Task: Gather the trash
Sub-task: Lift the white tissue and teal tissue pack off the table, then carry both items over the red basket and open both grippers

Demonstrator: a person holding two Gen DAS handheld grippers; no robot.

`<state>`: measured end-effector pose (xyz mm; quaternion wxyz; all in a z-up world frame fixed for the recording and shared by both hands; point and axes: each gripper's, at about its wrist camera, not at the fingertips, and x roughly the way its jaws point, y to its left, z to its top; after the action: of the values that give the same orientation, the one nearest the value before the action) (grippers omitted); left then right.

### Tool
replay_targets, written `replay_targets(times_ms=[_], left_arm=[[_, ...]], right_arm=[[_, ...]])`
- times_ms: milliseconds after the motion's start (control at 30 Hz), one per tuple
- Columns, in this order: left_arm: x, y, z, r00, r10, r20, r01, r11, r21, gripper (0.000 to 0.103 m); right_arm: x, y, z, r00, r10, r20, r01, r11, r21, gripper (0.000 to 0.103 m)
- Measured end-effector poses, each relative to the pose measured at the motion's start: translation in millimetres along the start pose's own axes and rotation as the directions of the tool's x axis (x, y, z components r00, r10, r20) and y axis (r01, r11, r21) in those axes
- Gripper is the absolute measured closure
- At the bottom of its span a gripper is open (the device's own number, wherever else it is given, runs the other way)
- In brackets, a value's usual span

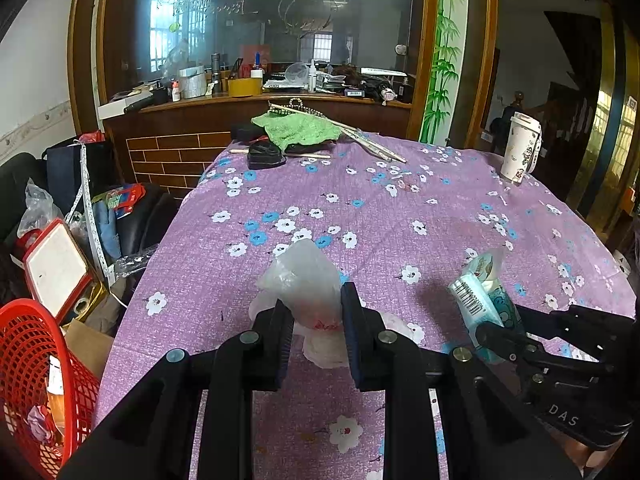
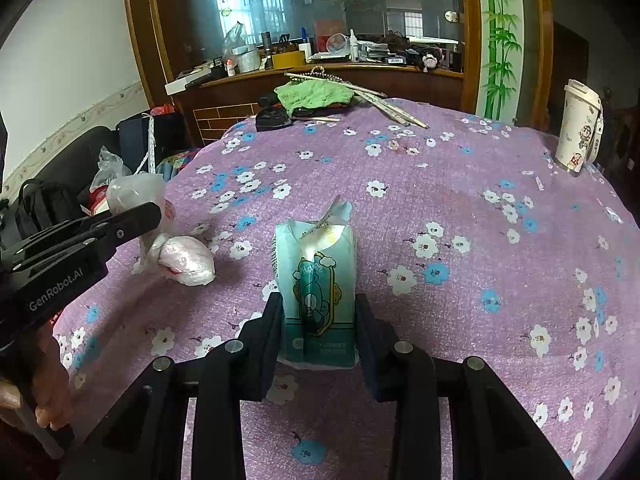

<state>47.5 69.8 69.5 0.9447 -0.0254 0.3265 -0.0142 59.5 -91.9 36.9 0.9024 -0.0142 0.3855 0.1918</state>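
Observation:
My left gripper (image 1: 314, 312) is shut on a crumpled translucent plastic bag (image 1: 302, 276) with pink-red print, held over the near part of the purple flowered tablecloth (image 1: 380, 208). The bag also shows in the right wrist view (image 2: 176, 256), with the left gripper (image 2: 132, 216) on it. My right gripper (image 2: 318, 312) is shut on a teal tissue packet (image 2: 320, 276) with a cartoon bear, standing upright between the jaws. The packet also shows in the left wrist view (image 1: 478, 292), at the right, in the right gripper (image 1: 490, 330).
A red mesh basket (image 1: 28, 364) holding some trash sits low off the table's left edge. A white printed cup (image 1: 522, 146) stands at the far right. A green cloth (image 1: 300, 130), sticks and dark items lie at the far end. Clutter fills the floor at the left.

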Motion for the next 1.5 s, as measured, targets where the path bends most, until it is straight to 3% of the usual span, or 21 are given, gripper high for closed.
replay_targets(times_ms=[733,933,1033,1267,1500], left_arm=[[-2,6,3,1.000,-0.004,0.013,0.004,1.000,-0.023,0.081],[-29,18,9,0.999,-0.002,0.038,0.004,0.998,-0.055,0.081],[-52,27,9,0.998,0.013,0.068,-0.009,0.999,-0.048,0.081],[-105,71,-1,0.993,0.063,0.104,-0.054,0.995,-0.088,0.081],[-147,138,-22,0.983,0.153,0.098,-0.136,0.978,-0.159,0.081]], right_arm=[[-6,-6,5,0.999,-0.001,0.036,0.000,1.000,0.020,0.066],[-14,-7,13,0.999,0.017,0.037,-0.019,0.998,0.068,0.066],[-26,7,16,0.999,0.019,0.051,-0.021,0.999,0.042,0.066],[-48,64,27,0.990,0.126,0.062,-0.125,0.992,-0.030,0.064],[-52,137,32,0.964,0.265,0.024,-0.261,0.959,-0.111,0.064]])
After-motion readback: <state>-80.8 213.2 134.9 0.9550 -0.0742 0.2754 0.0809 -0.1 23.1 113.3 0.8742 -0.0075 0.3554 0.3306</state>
